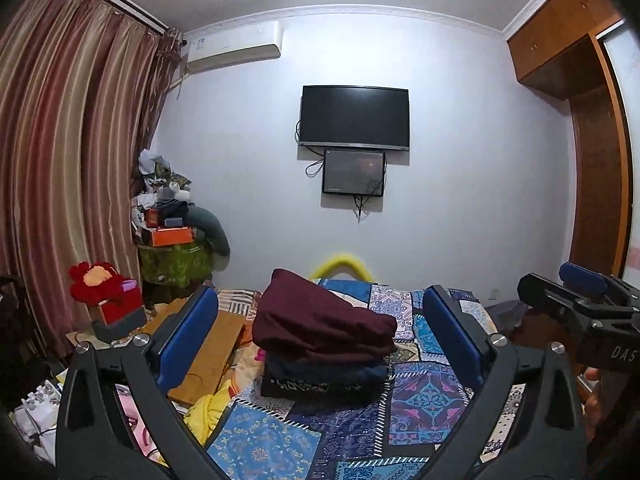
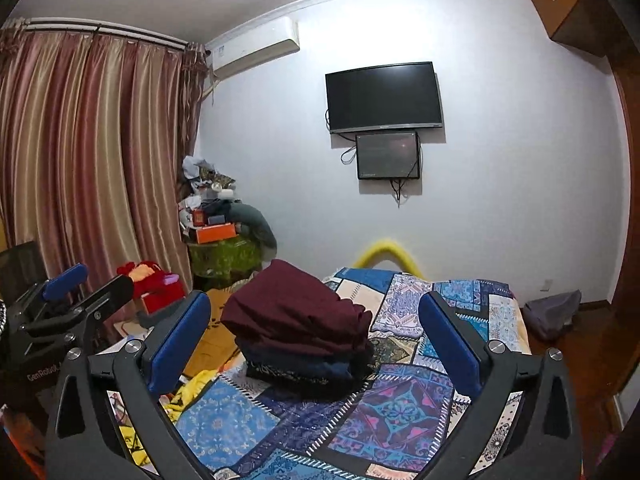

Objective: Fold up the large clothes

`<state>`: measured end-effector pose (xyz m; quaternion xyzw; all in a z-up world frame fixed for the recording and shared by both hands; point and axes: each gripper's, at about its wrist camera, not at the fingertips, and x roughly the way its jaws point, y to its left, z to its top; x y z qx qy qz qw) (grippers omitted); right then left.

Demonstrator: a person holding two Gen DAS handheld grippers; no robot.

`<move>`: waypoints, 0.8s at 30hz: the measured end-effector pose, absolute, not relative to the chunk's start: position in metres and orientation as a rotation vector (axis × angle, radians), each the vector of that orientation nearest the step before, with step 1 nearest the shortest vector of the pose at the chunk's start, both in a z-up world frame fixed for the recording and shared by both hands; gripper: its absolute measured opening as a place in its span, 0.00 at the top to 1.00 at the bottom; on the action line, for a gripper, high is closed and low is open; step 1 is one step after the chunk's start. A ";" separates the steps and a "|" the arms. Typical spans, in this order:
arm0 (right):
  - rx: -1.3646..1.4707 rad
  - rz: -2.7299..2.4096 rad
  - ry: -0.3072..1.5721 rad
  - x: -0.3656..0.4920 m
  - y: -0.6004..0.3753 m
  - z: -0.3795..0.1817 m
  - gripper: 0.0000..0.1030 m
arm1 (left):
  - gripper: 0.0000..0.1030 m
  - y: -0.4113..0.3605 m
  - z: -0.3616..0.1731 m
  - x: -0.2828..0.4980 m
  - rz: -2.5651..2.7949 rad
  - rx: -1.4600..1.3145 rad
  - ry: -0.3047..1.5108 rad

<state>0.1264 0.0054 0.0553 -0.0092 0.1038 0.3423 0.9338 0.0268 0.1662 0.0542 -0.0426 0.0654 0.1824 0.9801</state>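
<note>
A stack of folded clothes lies on the patchwork bed cover [image 1: 424,408]. A maroon garment [image 1: 320,320] is on top, a dark blue one [image 1: 324,372] under it, and a black patterned one [image 1: 320,390] at the bottom. The stack also shows in the right wrist view [image 2: 296,320]. My left gripper [image 1: 320,336] is open and empty, held above the bed in front of the stack. My right gripper [image 2: 316,340] is open and empty too, beside the left one, which shows at the left of its view [image 2: 72,300]. The right gripper shows at the right of the left wrist view [image 1: 580,296].
A wooden board [image 1: 212,356] and a yellow cloth [image 1: 208,408] lie at the bed's left edge. A red plush toy [image 1: 96,280] and a cluttered side table [image 1: 172,236] stand by the curtain [image 1: 60,140]. A wardrobe [image 1: 592,184] stands at the right.
</note>
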 end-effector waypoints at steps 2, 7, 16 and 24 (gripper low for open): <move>-0.021 0.703 0.216 0.124 0.004 0.050 0.00 | 0.01 0.165 0.051 0.026 0.363 -0.087 0.134; -0.019 0.702 0.223 0.122 0.003 0.049 0.00 | 0.01 0.165 0.047 0.028 0.365 -0.089 0.142; -0.018 0.703 0.243 0.120 0.003 0.051 0.00 | 0.01 0.165 0.048 0.029 0.364 -0.100 0.143; -0.017 0.699 0.244 0.118 0.001 0.054 0.00 | 0.01 0.165 0.049 0.030 0.362 -0.104 0.142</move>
